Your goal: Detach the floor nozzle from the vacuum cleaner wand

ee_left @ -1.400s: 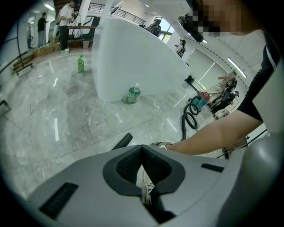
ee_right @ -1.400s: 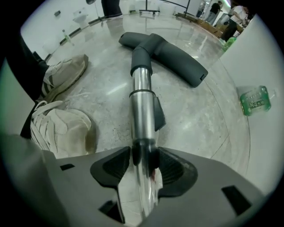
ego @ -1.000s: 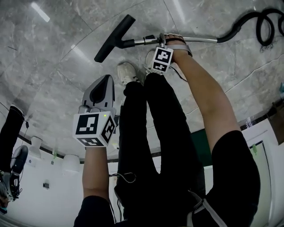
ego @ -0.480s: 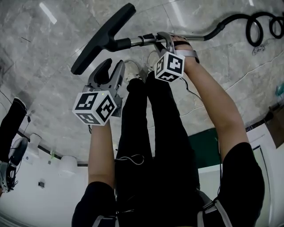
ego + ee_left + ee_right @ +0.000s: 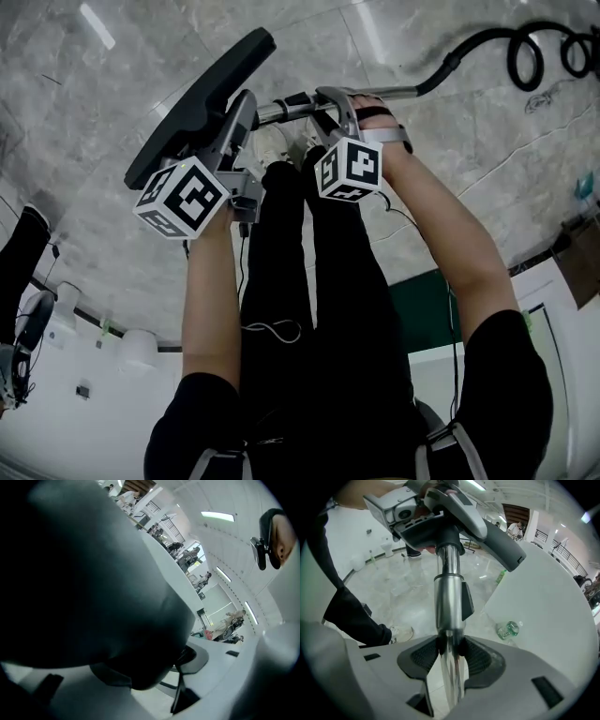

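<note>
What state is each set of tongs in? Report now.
Left tongs: opening, floor nozzle between them, ungripped.
Right tongs: closed on the wand.

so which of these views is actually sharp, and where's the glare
Left gripper view: mostly a dark, out-of-focus mass close to the lens, likely the nozzle, with the background bent by the wide lens. Right gripper view: the wand is sharp, with a bright sheen. Head view: sharp, with light streaks glaring off the floor.
</note>
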{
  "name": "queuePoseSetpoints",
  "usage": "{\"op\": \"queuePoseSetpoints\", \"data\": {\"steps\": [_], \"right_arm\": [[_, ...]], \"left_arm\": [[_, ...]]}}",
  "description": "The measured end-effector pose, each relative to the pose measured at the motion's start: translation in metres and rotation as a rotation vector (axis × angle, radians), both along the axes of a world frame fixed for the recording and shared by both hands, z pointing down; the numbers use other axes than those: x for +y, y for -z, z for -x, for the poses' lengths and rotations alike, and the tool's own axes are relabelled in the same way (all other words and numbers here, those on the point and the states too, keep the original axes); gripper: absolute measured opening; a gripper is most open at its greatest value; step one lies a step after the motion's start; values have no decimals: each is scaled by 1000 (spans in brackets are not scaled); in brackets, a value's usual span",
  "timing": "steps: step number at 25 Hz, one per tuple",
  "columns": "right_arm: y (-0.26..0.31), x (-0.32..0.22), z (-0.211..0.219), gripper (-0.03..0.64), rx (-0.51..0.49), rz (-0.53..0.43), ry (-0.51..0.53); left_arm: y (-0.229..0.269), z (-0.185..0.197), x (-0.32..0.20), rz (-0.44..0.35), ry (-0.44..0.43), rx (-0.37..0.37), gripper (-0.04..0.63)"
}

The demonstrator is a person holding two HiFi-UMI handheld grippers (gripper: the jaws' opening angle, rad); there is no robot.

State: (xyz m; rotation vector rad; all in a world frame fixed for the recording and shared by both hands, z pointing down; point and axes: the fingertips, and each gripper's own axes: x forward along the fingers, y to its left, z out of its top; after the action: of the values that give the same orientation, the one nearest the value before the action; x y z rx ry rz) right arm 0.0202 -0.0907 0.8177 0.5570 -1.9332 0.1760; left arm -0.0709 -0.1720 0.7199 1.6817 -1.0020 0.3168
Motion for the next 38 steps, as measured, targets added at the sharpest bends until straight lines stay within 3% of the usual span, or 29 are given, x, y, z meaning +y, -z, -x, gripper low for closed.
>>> {"op": "queuePoseSetpoints", "data": {"steps": [2, 6, 10, 16, 18, 22, 25, 27, 31, 33, 35, 38], "right_arm": [[0, 10, -2, 184, -16, 24, 27], [7, 18, 0, 183, -20, 41, 39], [7, 19, 9, 184, -28, 67, -2], [17, 14, 12, 181, 23, -37, -102], [15, 19, 16, 181, -41, 32, -63], [12, 37, 26, 181, -217, 311, 128], [15, 44, 26, 181, -259, 420, 184], [14, 38, 27, 181, -217, 329, 147], [18, 19, 25, 173, -33, -30, -18], [14, 16, 28, 167, 11, -93, -62], [6, 26, 36, 167, -51, 31, -39], [4, 45, 47, 170, -212, 286, 82]], "left_arm": [[-3, -3, 3, -13, -7, -16, 239], [2, 2, 11, -79, -28, -80, 161], [2, 12, 14, -44, -16, -87, 158], [14, 16, 5, -52, 9, -140, 158], [20, 13, 6, -123, -68, -122, 156], [29, 2, 16, -248, -250, -63, 144], [34, -3, 21, -286, -300, -20, 140], [32, 2, 18, -265, -267, -38, 140], [29, 17, 9, -172, -127, -106, 141], [19, 29, 5, -86, -33, -122, 141], [14, 33, 8, -78, -48, -144, 141], [29, 22, 20, -215, -225, -135, 140]]}}
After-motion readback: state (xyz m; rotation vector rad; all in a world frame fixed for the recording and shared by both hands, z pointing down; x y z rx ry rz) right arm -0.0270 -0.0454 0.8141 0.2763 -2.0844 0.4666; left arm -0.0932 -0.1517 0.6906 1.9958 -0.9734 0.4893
